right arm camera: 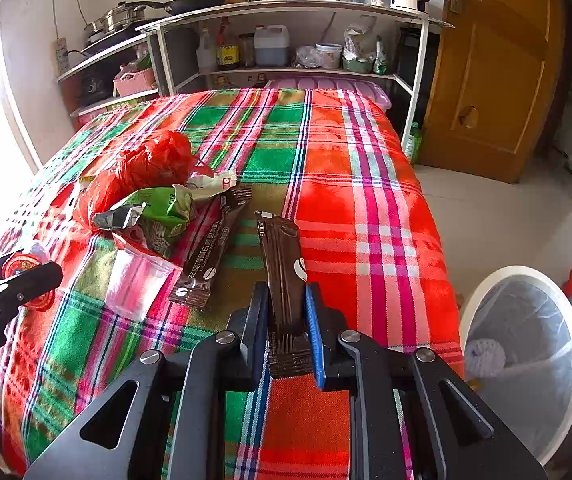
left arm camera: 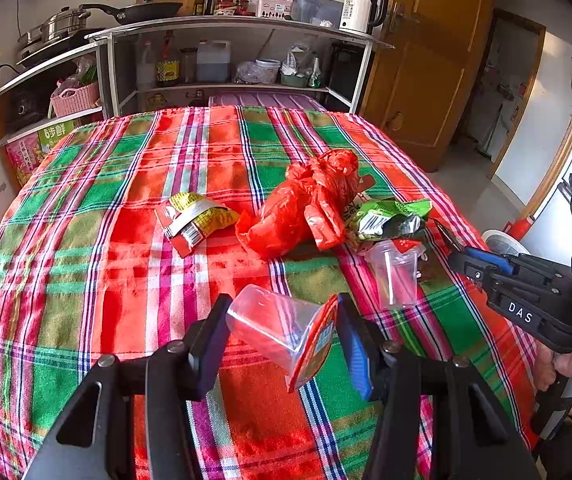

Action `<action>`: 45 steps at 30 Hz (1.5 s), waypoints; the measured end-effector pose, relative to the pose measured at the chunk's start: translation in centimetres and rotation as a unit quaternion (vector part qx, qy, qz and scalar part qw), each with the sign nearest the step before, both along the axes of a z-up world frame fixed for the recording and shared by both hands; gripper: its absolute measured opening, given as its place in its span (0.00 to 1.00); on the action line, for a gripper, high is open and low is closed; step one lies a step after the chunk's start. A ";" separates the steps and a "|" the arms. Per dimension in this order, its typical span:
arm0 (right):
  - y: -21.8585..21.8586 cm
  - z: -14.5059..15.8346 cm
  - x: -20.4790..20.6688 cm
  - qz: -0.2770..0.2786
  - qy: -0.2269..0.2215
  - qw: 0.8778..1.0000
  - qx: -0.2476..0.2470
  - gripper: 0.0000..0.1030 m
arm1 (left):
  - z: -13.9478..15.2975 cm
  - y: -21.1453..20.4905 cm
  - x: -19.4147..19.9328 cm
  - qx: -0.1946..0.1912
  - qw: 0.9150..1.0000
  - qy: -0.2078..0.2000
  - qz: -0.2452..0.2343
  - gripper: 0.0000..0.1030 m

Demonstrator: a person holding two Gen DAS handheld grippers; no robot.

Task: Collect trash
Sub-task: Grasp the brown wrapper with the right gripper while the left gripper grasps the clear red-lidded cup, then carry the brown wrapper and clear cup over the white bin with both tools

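Left hand-held gripper (left arm camera: 282,340) is nearest in its view: jaws pinch a clear cup (left arm camera: 274,326), tipped on its side, red foil lid (left arm camera: 315,347) against the blue-padded finger, held just above the plaid surface (left arm camera: 106,240).

Right hand-held gripper (right arm camera: 286,328) jaws clamp the near end of a brown sachet (right arm camera: 284,272); its far end points away, over the surface.

Trash on the surface:
- second brown sachet (right arm camera: 216,246) lies flat just left of the held one, apart from it
- second clear cup (left arm camera: 394,272), no lid on it that I can see, between the two grippers; cannot tell whether it stands or leans
- green wrapper (left arm camera: 390,216) crumpled, touching the red bag (left arm camera: 310,208)
- red bag bunched near the middle
- yellow-red wrapper (left arm camera: 196,220) left of the bag, a small gap between them
- white wrapper (right arm camera: 214,182) behind the green one, beside the bag

Bin (right arm camera: 526,356) with a clear liner on the floor, right of the surface and below its edge; a pale crumpled wad (right arm camera: 484,358) inside it.

Background: shelf (left arm camera: 222,24) behind the surface with a pan (left arm camera: 146,10), a pot, bottles and a kettle (left arm camera: 362,10); wooden door (right arm camera: 498,60) to the right.
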State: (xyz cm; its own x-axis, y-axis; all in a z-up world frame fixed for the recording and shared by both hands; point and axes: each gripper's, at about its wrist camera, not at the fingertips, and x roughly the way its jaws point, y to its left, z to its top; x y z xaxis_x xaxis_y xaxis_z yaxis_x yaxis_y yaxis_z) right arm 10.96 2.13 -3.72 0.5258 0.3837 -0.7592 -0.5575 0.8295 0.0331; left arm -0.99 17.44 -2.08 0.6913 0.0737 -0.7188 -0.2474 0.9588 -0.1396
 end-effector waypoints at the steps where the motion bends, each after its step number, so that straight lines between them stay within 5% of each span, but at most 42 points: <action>1: -0.2 0.1 -0.1 -0.001 -0.001 1.000 0.003 0.18 | 0.2 -0.1 0.0 0.002 1.000 -0.001 -0.001 0.52; 21: -7.5 4.1 -3.8 -0.061 -0.045 0.996 0.052 0.18 | 4.2 -7.3 1.3 0.020 0.995 -0.048 -0.086 0.52; 45: -23.1 3.3 -3.3 -0.226 -0.037 0.973 0.032 0.18 | 4.5 -23.0 9.2 -0.012 0.963 -0.040 -0.265 0.53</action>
